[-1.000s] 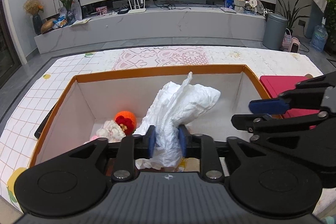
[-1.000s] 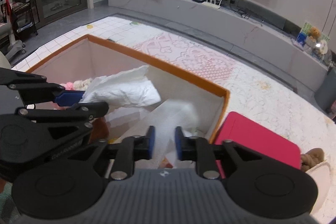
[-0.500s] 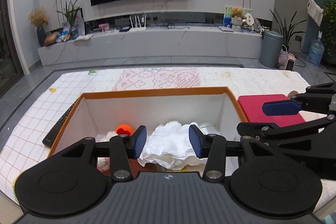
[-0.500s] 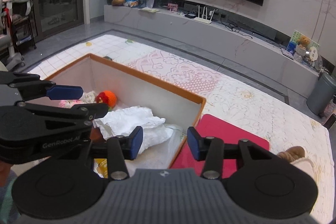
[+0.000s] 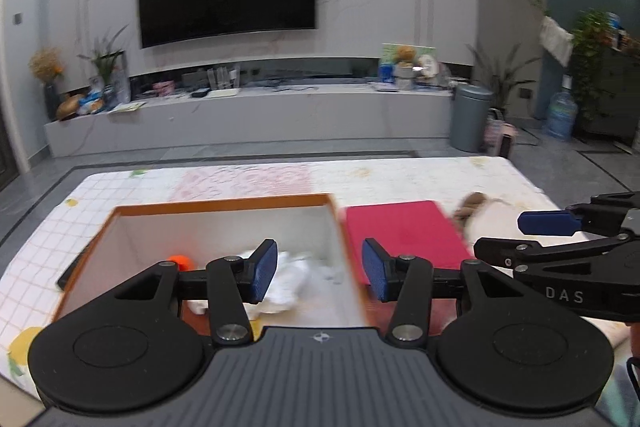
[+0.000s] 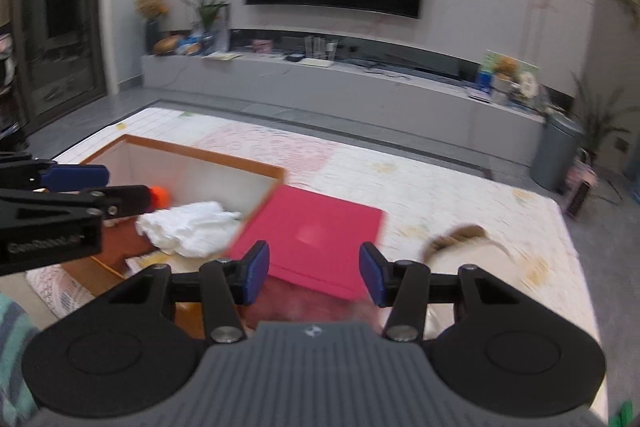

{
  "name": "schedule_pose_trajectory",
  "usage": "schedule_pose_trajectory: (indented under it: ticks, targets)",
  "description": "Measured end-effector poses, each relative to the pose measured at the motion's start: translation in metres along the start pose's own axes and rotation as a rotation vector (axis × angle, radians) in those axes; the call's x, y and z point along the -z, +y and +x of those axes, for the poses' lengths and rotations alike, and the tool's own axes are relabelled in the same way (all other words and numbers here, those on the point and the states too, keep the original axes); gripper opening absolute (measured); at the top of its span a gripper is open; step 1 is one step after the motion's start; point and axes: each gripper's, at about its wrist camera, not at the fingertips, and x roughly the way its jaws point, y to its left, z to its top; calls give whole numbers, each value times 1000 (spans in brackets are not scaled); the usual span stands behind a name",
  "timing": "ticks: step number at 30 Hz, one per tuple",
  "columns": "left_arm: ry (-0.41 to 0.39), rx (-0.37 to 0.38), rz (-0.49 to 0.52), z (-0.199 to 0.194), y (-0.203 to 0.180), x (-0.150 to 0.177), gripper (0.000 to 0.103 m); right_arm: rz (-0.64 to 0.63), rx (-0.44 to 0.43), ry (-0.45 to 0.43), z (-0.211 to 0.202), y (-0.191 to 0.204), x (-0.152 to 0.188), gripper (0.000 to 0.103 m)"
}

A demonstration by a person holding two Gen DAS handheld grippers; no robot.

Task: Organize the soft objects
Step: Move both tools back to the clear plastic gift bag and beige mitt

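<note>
With jaws opening and nothing between them, the left gripper point(image 5: 319, 269) and right gripper point(image 6: 314, 273) hung near the orange-rimmed box point(image 6: 208, 151), where the white cloth point(image 6: 188, 227) lay crumpled, apparently deposited for sorting.

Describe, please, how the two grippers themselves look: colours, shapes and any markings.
Both are alike. The left gripper has a grey ribbed body, two round black discs, black link arms with silver screws, and blue ribbed pads. The right gripper looks the same. Seen from the side, one shows the white letters "DAS", the other a pale, blurred word. A striped teal sleeve shows at the edge.
</note>
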Motion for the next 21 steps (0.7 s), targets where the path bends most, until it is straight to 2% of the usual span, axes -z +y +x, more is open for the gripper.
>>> schedule_pose_trajectory:
  ticks: [11,21]
  targets:
    - [44,159,151,15,-76,10,56,152,124,62,-25,-80,51,51]
    - [96,227,311,50,-132,23,56,290,168,98,-10,-133,81,51]
